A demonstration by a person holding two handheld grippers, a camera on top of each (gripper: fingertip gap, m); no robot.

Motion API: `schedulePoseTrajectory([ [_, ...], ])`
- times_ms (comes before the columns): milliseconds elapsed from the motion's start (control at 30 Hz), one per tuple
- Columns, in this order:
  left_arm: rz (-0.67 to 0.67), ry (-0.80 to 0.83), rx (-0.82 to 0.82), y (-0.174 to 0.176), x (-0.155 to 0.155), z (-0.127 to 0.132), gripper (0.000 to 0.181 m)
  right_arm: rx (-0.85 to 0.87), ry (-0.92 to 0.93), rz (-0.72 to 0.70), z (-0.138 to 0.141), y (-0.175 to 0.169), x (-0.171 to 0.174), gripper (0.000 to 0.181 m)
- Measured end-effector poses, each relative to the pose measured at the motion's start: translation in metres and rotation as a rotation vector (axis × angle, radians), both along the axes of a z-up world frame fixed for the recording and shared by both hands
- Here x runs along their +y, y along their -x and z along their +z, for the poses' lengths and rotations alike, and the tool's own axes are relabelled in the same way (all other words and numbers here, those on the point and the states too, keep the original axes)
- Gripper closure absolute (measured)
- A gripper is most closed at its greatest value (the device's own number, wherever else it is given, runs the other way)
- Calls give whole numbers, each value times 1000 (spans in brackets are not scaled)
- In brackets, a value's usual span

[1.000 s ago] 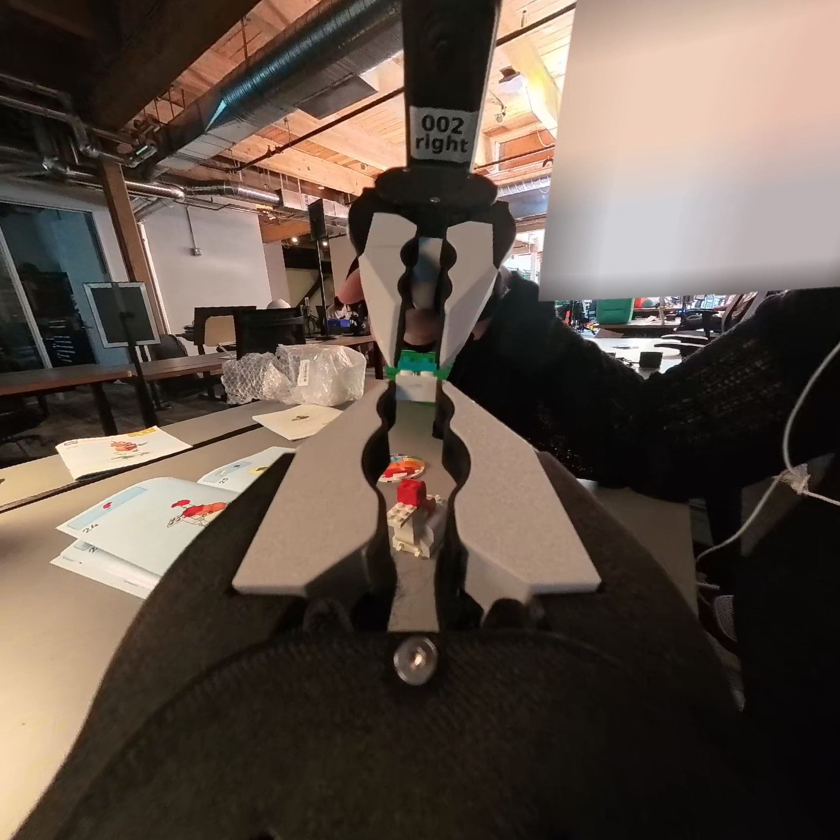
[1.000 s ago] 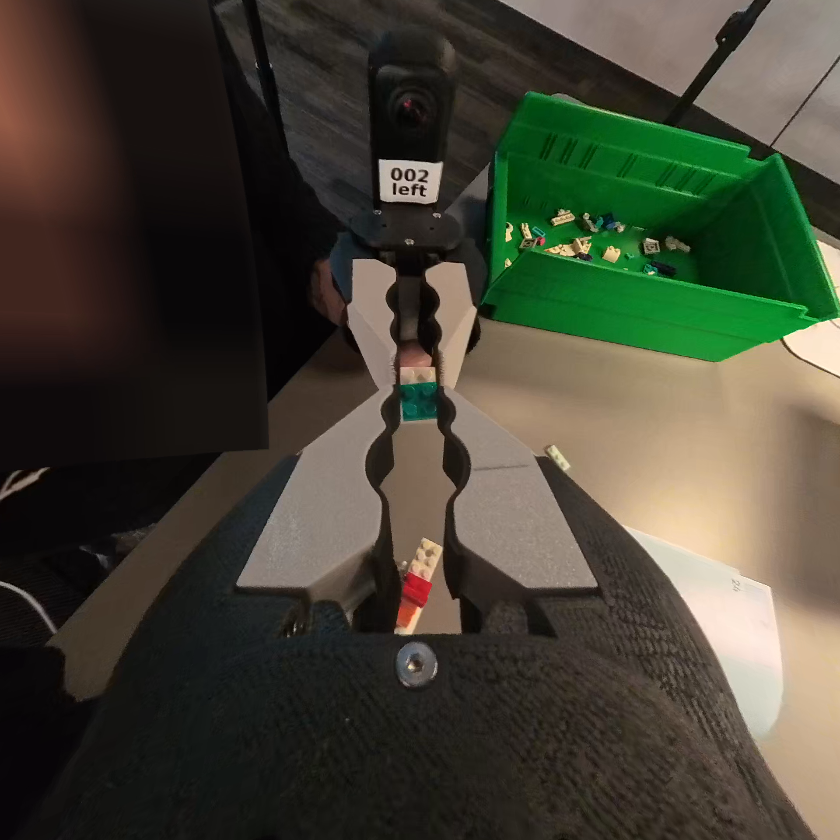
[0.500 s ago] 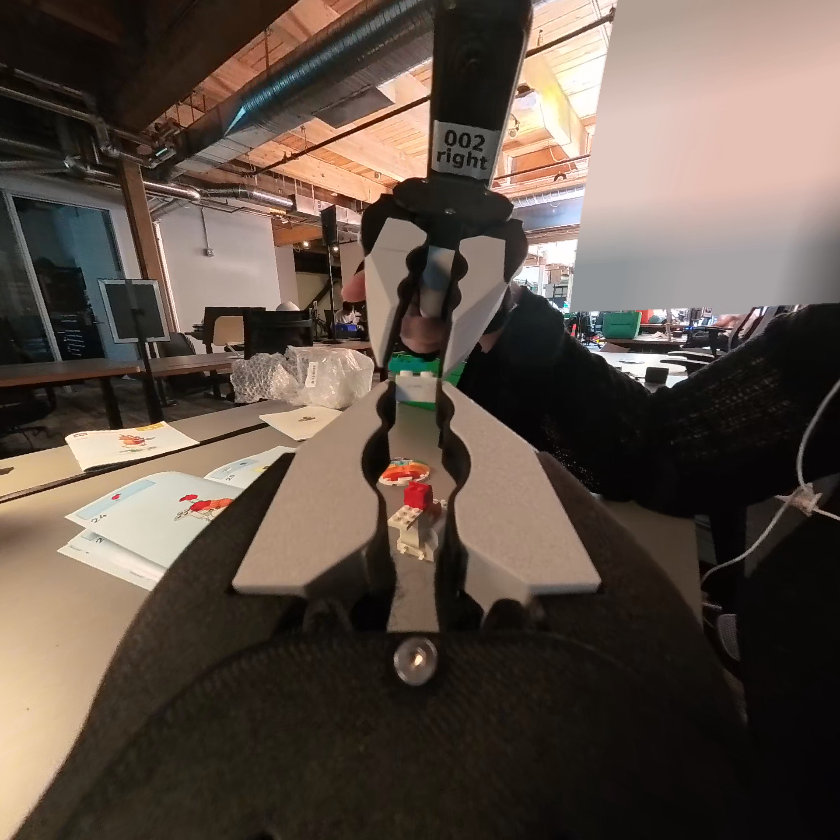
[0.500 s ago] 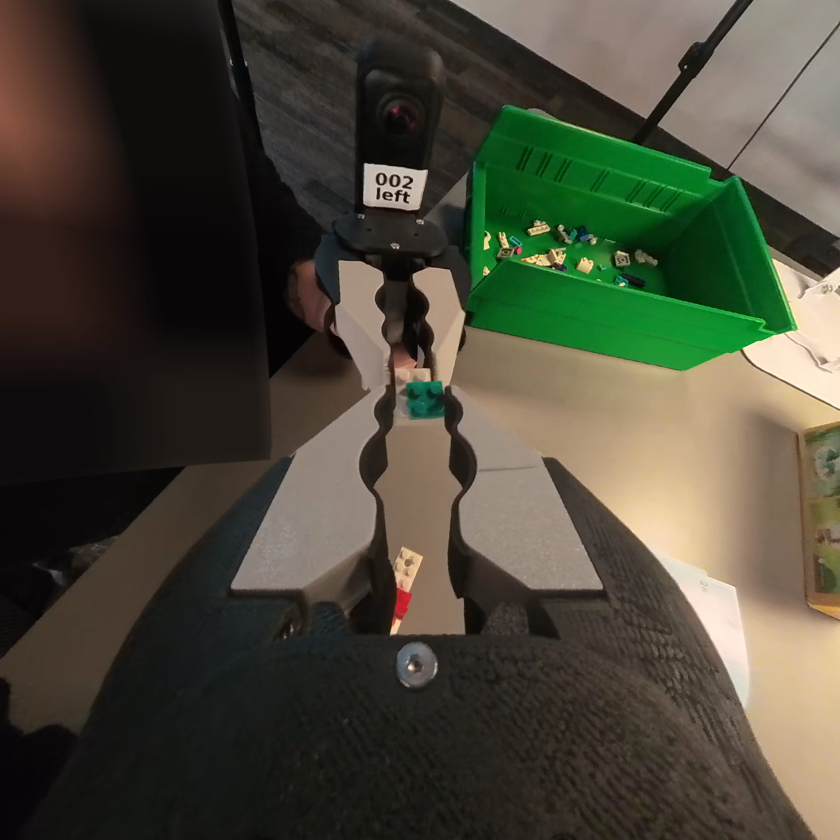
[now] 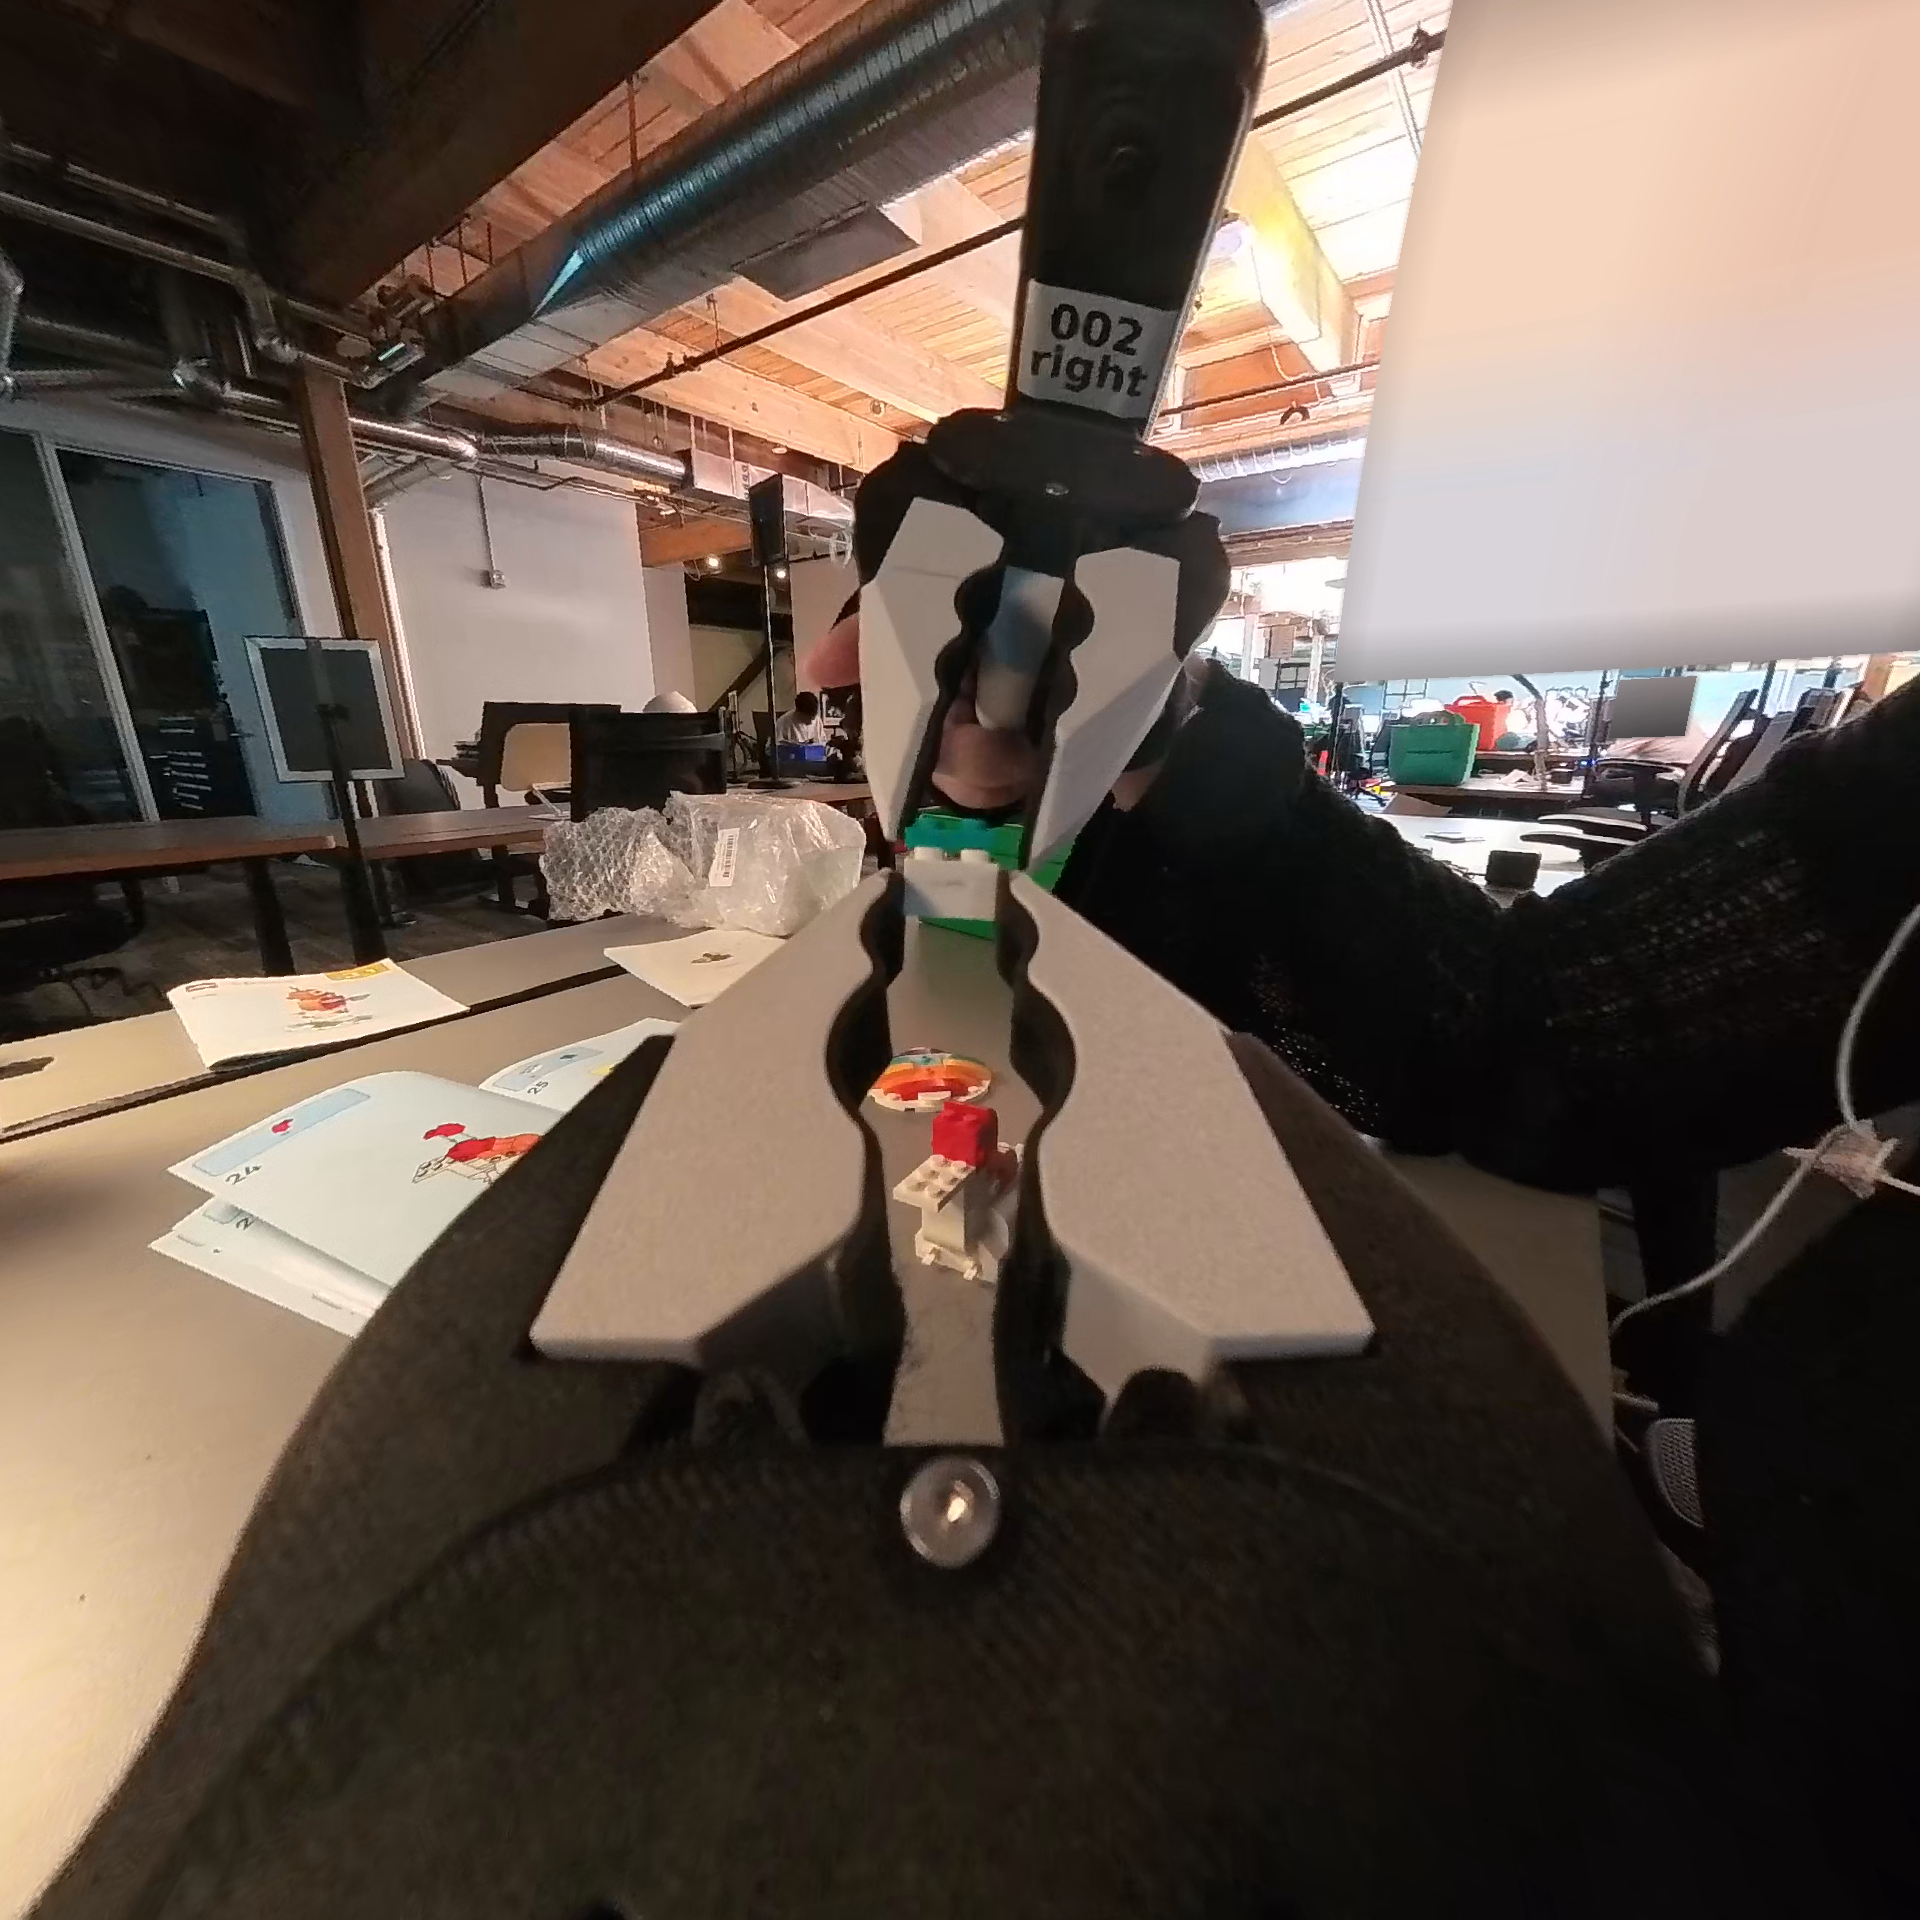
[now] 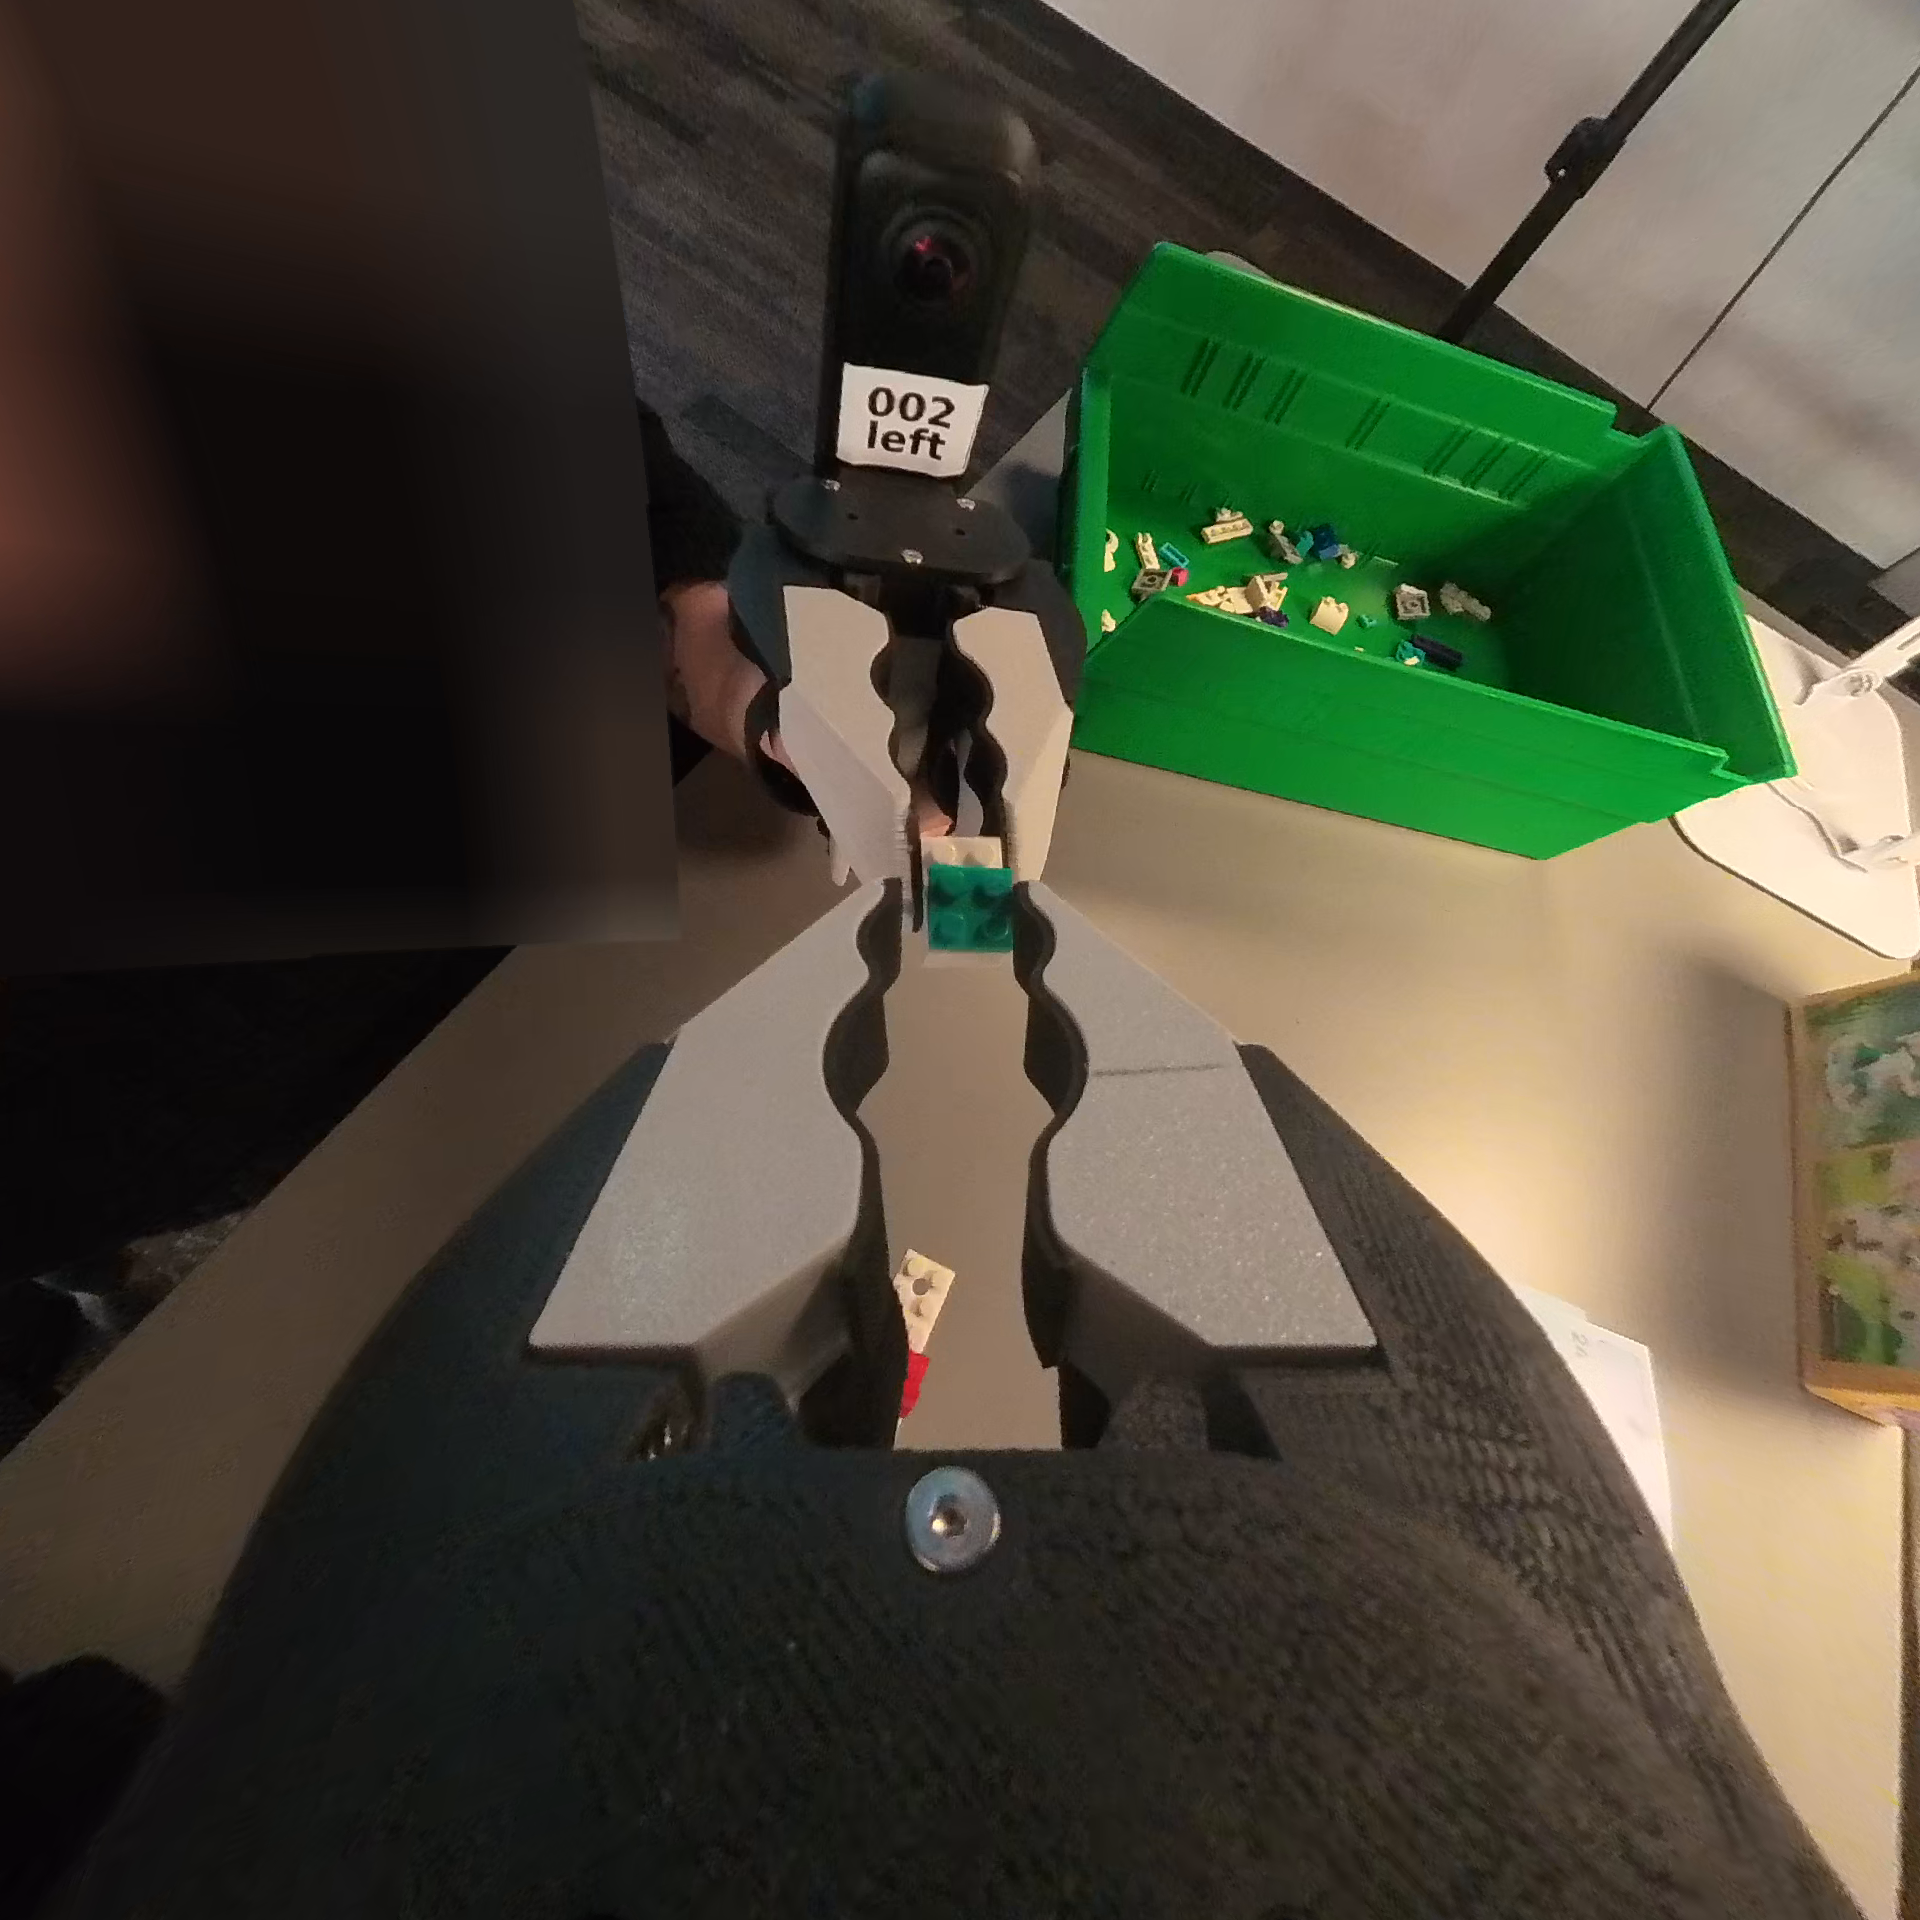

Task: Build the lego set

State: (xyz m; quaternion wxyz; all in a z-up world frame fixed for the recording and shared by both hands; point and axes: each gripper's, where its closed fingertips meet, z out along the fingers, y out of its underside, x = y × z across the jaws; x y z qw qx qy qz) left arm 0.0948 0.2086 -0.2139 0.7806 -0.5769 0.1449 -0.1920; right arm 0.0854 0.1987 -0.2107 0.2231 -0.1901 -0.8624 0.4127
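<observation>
The left gripper and right gripper meet tip to tip above the worktop, both clenched on one small stack of bricks held between them: the left grips the white brick, the right grips the green brick pressed against it. In the right wrist view the left gripper stands at 12 o'clock, its camera above it, a hand behind. In the left wrist view the right gripper hangs at 12 o'clock, with a dark sleeve running off toward 3 o'clock. On the worktop below, seen between the left gripper's fingers, sits a small white and red build, with a round orange and white piece just beyond it. Open booklets lie at 9 o'clock, a bubble-wrap bag farther off at 11. In the right wrist view a green bin with loose bricks sits at 1 o'clock, well apart from the grippers
</observation>
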Motion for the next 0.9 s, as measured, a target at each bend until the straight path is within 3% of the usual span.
schedulePoseTrajectory([
  [567,22,-11,-12,5,-1,2,166,32,-17,17,0,0,-4,150],
  [767,33,-13,-24,8,-1,2,166,69,-21,-9,3,5,-1,136],
  [900,99,8,-72,25,4,3,166,207,-152,-37,3,15,5,124],
])
